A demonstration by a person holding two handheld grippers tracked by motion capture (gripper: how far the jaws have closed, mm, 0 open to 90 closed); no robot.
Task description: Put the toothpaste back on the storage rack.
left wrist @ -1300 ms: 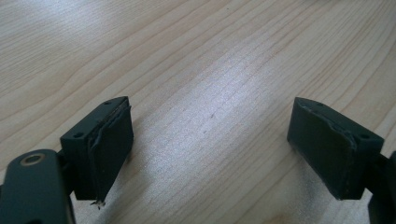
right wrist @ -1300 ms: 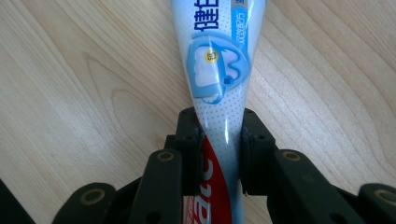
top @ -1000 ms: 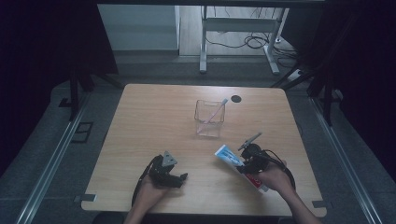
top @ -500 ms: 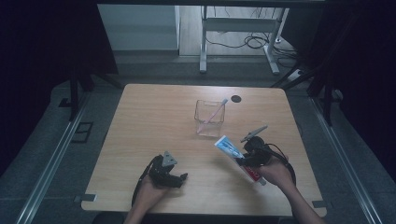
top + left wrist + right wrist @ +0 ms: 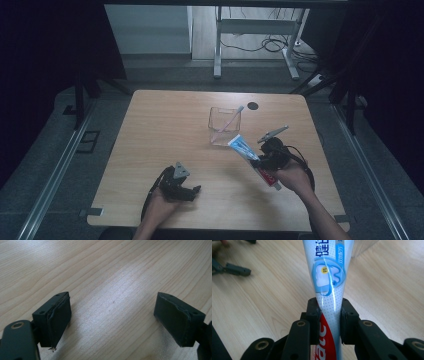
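Observation:
A white, blue and red toothpaste tube (image 5: 252, 157) (image 5: 329, 290) is pinched across its middle by my right gripper (image 5: 264, 161) (image 5: 329, 317), shut on it and held off the table at the right front. The tube's flat blue end points toward a clear plastic cup (image 5: 223, 126) that holds a toothbrush (image 5: 229, 121). At the left front my left gripper (image 5: 192, 191) (image 5: 112, 320) rests low over the wooden table (image 5: 160, 130), its jaws wide open with bare wood between them.
A small dark round hole (image 5: 253, 106) marks the table behind the cup. The other gripper lies far off at the top left in the right gripper view. Metal rails (image 5: 55, 170) run along both sides of the table; desk legs and cables (image 5: 270, 45) stand beyond.
My right gripper has lifted the toothpaste tube off the table and carried it a little toward the cup. The left hand has not moved.

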